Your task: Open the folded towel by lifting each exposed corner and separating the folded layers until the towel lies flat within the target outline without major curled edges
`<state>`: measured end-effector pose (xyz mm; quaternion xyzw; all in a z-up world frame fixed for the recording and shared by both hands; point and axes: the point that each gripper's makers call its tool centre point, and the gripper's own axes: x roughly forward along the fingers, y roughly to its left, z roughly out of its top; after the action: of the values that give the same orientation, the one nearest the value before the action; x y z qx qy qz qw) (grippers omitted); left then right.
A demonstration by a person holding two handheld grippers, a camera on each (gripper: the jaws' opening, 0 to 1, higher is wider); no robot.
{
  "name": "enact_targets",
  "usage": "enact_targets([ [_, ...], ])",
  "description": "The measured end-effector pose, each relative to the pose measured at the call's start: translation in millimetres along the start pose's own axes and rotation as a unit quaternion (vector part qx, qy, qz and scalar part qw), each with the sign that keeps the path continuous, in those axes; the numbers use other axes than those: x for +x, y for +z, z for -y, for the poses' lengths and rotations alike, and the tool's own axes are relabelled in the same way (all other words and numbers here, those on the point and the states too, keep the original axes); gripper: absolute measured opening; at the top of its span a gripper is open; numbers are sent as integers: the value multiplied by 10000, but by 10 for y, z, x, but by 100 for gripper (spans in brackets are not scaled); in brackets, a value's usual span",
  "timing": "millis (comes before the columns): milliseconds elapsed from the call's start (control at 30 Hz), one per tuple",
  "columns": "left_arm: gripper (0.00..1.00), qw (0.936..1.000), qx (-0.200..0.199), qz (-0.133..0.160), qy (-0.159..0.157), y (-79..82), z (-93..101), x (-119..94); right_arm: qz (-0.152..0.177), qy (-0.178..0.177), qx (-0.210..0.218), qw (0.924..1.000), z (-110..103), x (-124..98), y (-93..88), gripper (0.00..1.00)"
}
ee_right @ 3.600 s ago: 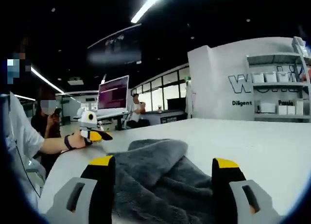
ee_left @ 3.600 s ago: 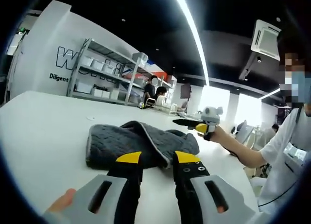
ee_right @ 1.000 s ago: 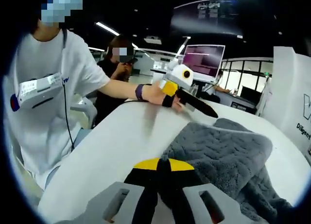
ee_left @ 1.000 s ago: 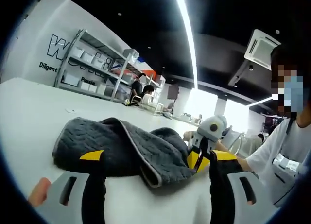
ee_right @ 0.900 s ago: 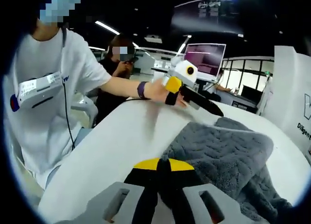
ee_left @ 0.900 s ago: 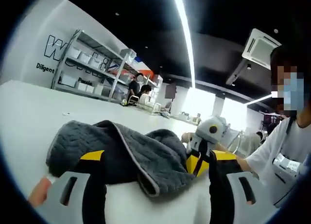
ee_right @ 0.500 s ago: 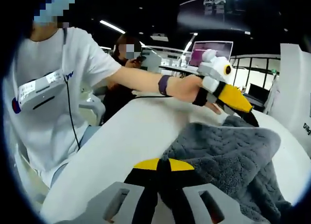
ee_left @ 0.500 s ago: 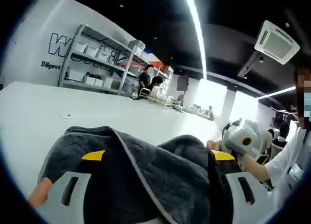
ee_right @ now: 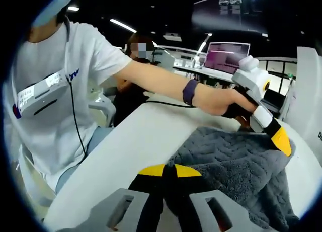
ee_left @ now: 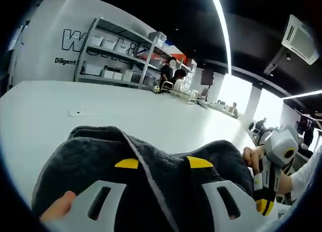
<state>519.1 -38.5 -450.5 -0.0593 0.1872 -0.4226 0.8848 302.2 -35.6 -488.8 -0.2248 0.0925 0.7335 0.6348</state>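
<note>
1. Left gripper view: the grey towel [ee_left: 151, 166] sits bunched up on the white worktop [ee_left: 60, 106], taking up the lower middle of the frame.
2. Same view: the left gripper [ee_left: 163, 163] has its yellow-tipped fingers [ee_left: 127, 163] a moderate gap apart, pressed down into the towel with a pale-edged fold running between them. Can't tell if they're actually pinching anything.
3. Lower right of that view: the right gripper [ee_left: 265, 206], held in a hand [ee_left: 250, 156] at the towel's edge.
4. Background upper left: shelving [ee_left: 115, 58] with boxes against a wall.
5. Right gripper view: the right gripper [ee_right: 163, 170] at bottom centre has its fingers [ee_right: 151, 170] squeezed together on the towel's [ee_right: 236, 161] near edge.
6. Right side of that view: the left gripper [ee_right: 279, 141] points down onto the towel's far side.
</note>
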Motion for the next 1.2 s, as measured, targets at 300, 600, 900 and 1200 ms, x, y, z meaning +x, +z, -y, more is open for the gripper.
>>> enact_targets([
  [300,4,9992,283,-214,164,33,67,-93,487,-75,78,9988,26,-98,209,17],
  [600,4,9986,163,-197,468,61,48,-440,1462,-960,206,9844,384,-433,524,38],
  [900,4,9968,-45,-148,780,-169,199,-1039,1651,-2503,628,9519,962,-829,413,64],
  [1200,4,9899,-9,-397,1363,-500,221,-1604,1743,-3117,867,9300,1171,-1052,332,70],
])
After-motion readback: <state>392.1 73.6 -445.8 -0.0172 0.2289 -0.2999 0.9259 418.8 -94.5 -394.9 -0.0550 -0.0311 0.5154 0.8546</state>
